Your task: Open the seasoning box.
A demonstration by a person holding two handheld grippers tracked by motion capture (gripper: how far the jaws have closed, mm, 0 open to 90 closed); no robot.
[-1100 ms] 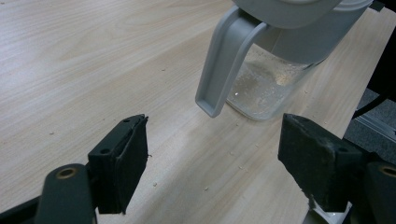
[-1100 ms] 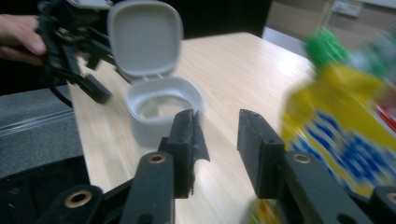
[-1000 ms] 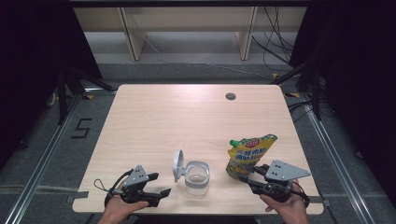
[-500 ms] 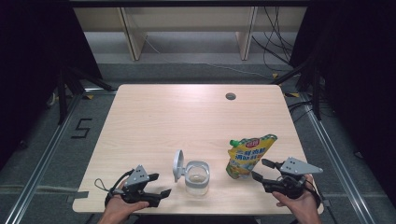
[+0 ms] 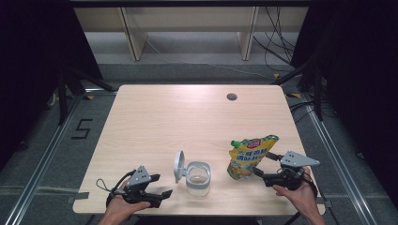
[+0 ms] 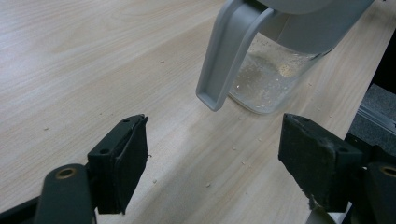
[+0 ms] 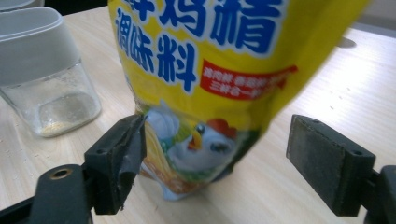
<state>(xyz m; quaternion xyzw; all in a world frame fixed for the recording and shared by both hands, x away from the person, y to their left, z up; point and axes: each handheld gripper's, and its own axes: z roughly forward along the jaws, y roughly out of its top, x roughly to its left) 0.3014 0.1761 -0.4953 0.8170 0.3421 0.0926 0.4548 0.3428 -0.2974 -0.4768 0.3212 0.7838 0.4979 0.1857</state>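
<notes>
A yellow seasoning pouch (image 5: 251, 157) with a green cap stands upright at the table's near right. My right gripper (image 5: 263, 165) is just to its right. Its jaws have just been opening and now stand wide apart. In the right gripper view the pouch (image 7: 224, 70) sits between the pads (image 7: 123, 154) and neither one presses on it. A clear jar (image 5: 198, 178) with its grey flip lid (image 5: 179, 165) raised stands near the front middle and holds a little powder. My left gripper (image 5: 162, 185) rests open to its left, with nothing between its jaws (image 6: 215, 158). The jar (image 6: 271, 79) is just ahead of it.
The wooden table (image 5: 187, 122) has a cable hole (image 5: 231, 97) at its far right. Both hands sit close to the near edge. A light shelf unit (image 5: 187, 28) stands on the floor beyond the table, with dark floor and rails to either side.
My right hand has slid to the right and lower, a little off the pouch, and its jaws have spread wider. The pouch stays upright. The left hand and the jar have not moved.
</notes>
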